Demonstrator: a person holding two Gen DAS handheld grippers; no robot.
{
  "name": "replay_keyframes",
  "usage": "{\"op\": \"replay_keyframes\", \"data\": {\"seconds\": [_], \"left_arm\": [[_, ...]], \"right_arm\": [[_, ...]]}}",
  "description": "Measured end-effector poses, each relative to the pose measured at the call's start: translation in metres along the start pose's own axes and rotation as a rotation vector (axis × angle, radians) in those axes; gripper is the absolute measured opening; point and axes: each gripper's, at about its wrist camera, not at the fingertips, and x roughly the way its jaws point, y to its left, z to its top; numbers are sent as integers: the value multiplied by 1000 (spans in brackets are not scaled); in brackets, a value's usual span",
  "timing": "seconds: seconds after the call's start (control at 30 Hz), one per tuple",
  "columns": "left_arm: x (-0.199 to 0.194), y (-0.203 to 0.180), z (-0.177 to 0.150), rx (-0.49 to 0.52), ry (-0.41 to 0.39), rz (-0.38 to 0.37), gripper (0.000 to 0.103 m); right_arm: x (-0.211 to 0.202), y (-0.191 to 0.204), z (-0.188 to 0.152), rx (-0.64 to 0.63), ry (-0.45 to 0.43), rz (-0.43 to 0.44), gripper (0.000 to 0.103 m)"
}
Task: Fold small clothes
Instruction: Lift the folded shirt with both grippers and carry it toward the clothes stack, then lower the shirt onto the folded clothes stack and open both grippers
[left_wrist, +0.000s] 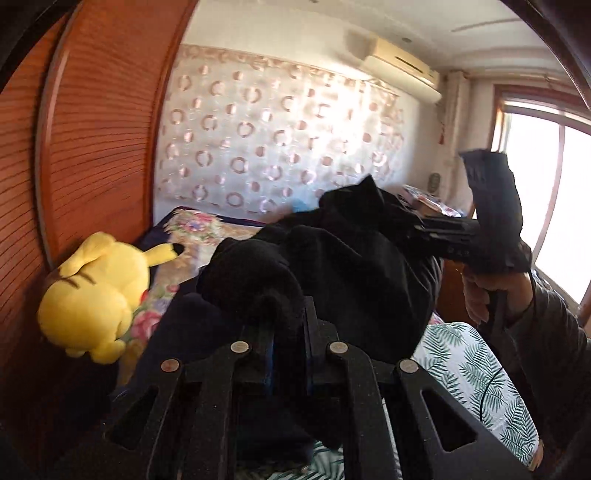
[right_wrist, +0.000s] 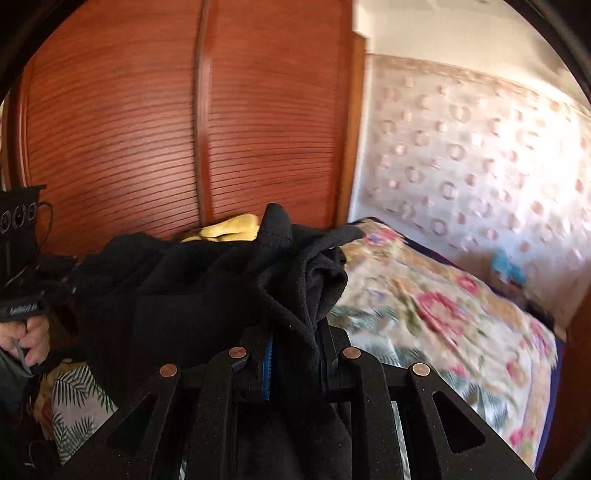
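Both claws pinch one black garment (left_wrist: 351, 266) (bunched, frame centre): left gripper (left_wrist: 288, 332) and right gripper (right_wrist: 295, 354), yellow plush (left_wrist: 99, 295) lower left.

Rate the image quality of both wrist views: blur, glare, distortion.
Left wrist view: window blown out white, fisheye bends the wardrobe, black garment underexposed. Right wrist view: motion blur smears the floral bedspread and wallpaper; garment nearly detailless.

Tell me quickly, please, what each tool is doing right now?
Left tool: closed on the black knitted fabric garment.
Right tool: closed on the same garment, held up above the bed.
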Motion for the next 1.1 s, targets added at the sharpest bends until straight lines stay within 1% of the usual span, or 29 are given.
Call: {"op": "replay_keyframes", "data": {"seconds": [0.1,0.17,0.23,0.3,0.33,0.37,0.4,0.43,0.5,0.53,0.6,0.67,0.73,0.8,0.83,0.87,0.93,1.0,1.03,1.07,1.1], "left_arm": [[-2,22,-15,-47,14,60,12],[1,38,-27,-72,37,97,12],[8,47,-39,-93,74,125,12],[15,49,-50,-101,107,141,12],[20,51,-54,-106,120,150,12],[23,52,-57,-111,128,153,12],[22,52,-60,-111,130,157,12],[23,52,-61,-106,129,165,12],[18,50,-64,-97,127,168,13],[18,51,-65,-97,124,168,13],[19,50,-65,-95,122,173,13],[18,54,-65,-92,118,178,13],[18,50,-63,-80,118,193,13],[17,47,-63,-68,116,203,14],[15,47,-62,-64,113,206,19],[13,46,-62,-62,106,203,22],[5,44,-60,-53,80,195,40],[-2,41,-59,-40,67,186,48],[-3,39,-58,-34,71,189,61],[-6,36,-57,-26,72,191,71],[-10,32,-55,-13,62,190,85]], "right_arm": [[44,9,27,-69,33,55,18],[72,10,38,-90,48,71,18],[99,10,44,-108,79,60,20],[120,1,51,-86,100,21,20],[123,-1,55,-68,101,-12,26],[122,-8,58,-39,98,-48,38],[119,-16,59,-14,90,-84,44],[119,-17,62,6,73,-90,46],[105,-22,60,14,33,-54,46],[100,-18,58,7,16,-39,46],[88,-11,53,-4,-15,30,46],[69,-2,35,-20,-36,76,46],[72,-3,18,-34,-13,123,46],[90,-9,-1,-44,34,105,46],[104,-16,-9,-36,56,82,46],[115,-22,-16,-21,70,73,46],[135,-38,-30,30,104,65,46],[141,-51,-37,75,92,69,46],[142,-56,-37,86,83,72,46],[141,-58,-37,89,80,67,46],[139,-60,-37,86,78,58,46]]}}
